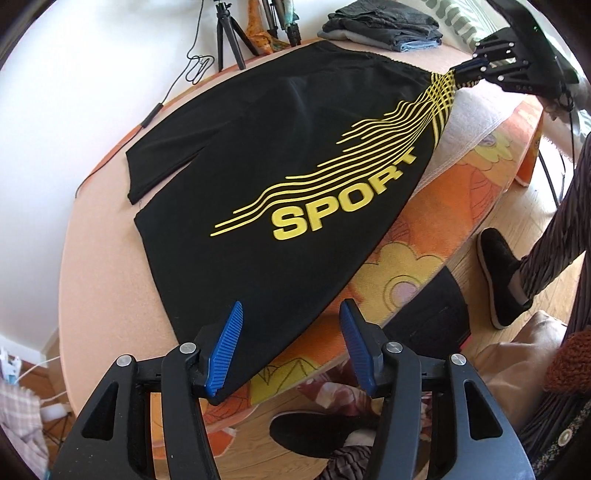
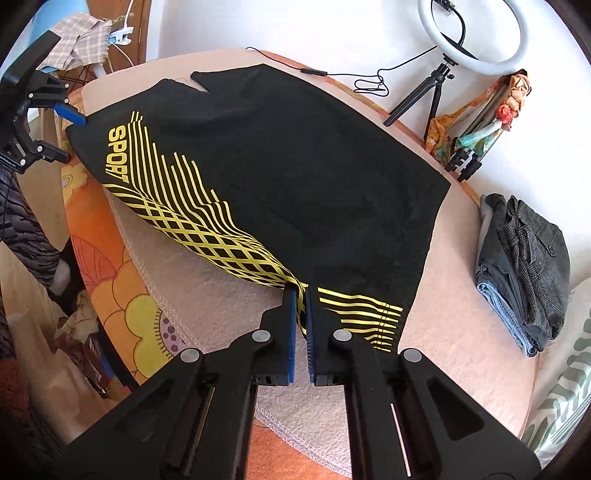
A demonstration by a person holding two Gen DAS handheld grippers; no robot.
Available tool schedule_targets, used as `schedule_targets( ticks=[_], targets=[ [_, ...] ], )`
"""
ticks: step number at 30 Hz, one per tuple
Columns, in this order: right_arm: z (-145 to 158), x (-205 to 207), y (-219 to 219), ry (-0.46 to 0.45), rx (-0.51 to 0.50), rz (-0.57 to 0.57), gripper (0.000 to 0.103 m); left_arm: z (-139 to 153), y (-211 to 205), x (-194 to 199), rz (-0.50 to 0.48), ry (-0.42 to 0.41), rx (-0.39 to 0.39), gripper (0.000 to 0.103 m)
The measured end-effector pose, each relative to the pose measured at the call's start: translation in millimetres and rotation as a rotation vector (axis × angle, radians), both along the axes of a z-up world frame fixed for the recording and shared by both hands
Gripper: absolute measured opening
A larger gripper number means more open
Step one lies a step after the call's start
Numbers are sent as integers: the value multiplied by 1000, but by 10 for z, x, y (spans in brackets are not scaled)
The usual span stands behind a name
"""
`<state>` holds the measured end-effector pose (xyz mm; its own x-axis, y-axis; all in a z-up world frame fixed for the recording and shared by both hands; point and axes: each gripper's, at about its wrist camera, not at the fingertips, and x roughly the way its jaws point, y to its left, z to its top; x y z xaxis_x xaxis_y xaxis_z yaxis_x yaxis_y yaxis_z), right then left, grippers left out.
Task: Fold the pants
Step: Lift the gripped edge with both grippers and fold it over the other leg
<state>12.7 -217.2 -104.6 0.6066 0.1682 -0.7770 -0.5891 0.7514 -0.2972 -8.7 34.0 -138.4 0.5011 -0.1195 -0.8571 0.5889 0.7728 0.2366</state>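
At the bottom of the right wrist view, the right gripper (image 2: pixel 303 295) has its fingers clamped on the pants' (image 2: pixel 295 166) yellow-striped edge. The left gripper (image 1: pixel 291 314) stands open over the hem. The pants lie spread across the bed (image 1: pixel 103 240); folded clothes (image 2: pixel 524 266) sit at far right.

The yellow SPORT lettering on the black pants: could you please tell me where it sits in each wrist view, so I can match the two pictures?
Left wrist view: the SPORT lettering runs across the middle, rising toward the right, on the black pants.
Right wrist view: it stands at upper left, reading downward, near the left gripper.
Shared landmark: the folded clothes pile, top right in the left view, right edge in the right view.
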Motion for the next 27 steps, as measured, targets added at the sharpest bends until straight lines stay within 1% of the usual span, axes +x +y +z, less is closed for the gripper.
schedule_targets(
  ticks=[1, 2, 3, 4, 5, 6, 9, 14, 17, 19, 20, 21, 23, 26, 27],
  targets=[
    [13, 7, 6, -3, 2, -1, 5, 13, 15, 19, 7, -3, -11, 52],
    [19, 9, 9, -4, 5, -1, 5, 16, 28, 42, 23, -8, -4, 50],
    [20, 7, 12, -3, 8, -1, 5, 16, 41, 64, 33, -13, 4, 40],
    [16, 10, 8, 0, 10, 0, 5, 15, 55, 78, 34, -10, 2, 21],
    [8, 10, 7, 3, 10, 1, 5, 17, 76, 87, 25, 3, -17, 11],
    [1, 14, 2, 7, 12, 0, 5, 21, 92, 86, 13, 15, -43, 4],
    [-30, 0, -19, 20, 17, -1, 5, 41, 109, 75, -12, 5, -78, 3],
    [-138, -3, -46, 41, -2, 8, 5, 137, 123, 106, -9, -32, -131, 1],
    [-187, 14, -84, 54, -10, 9, 6, 188, 121, 153, -3, -53, -141, 1],
    [-224, 23, -116, 59, -25, 1, 15, 223, 138, 180, 3, -53, -160, 1],
    [-241, 17, -130, 54, -41, -3, 26, 239, 146, 195, 2, -57, -166, 1],
    [-259, 12, -141, 43, -63, -8, 34, 253, 155, 200, 2, -62, -173, 1],
    [-283, 5, -161, 27, -92, -12, 35, 279, 166, 224, 4, -63, -190, 1],
    [-276, -10, -162, 31, -91, -5, 34, 314, 165, 257, 7, -70, -202, 1],
    [-266, -36, -144, 12, -107, 1, 25, 329, 170, 264, 10, -74, -206, 1]
  ],
)
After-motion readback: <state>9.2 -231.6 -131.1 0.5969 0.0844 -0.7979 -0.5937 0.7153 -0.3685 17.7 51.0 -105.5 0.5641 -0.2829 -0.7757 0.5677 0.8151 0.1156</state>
